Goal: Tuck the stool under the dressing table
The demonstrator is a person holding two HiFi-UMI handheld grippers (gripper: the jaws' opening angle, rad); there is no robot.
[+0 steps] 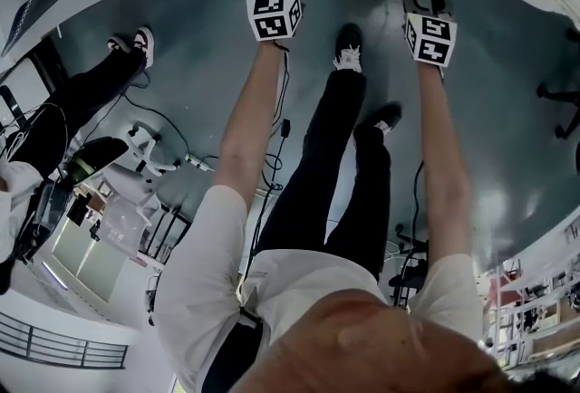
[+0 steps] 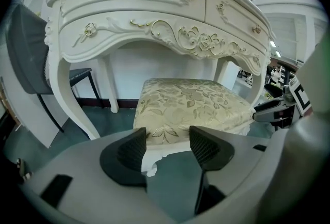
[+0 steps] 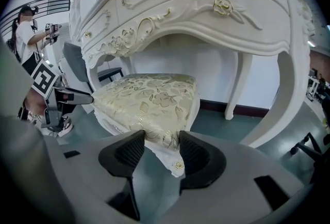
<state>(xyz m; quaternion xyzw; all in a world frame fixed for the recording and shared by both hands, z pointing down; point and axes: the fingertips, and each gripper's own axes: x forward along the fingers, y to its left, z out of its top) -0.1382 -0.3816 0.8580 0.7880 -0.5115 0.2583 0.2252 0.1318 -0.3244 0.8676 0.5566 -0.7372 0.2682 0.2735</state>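
White stool [image 2: 185,107], gold floral upholstery

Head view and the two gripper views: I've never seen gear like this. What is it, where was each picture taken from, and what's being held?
No robot here: a person carries a hand-held gripper in each hand. The head view comes from a camera on their head, looking down at arms, legs and the floor. The other two come from cameras riding on each one, looking along its jaws. Both face a cushioned stool standing partly beneath a white dressing table. The right hand-held gripper has its jaws closed on one front corner of the stool; the left hand-held gripper has its jaws apart around the other corner.
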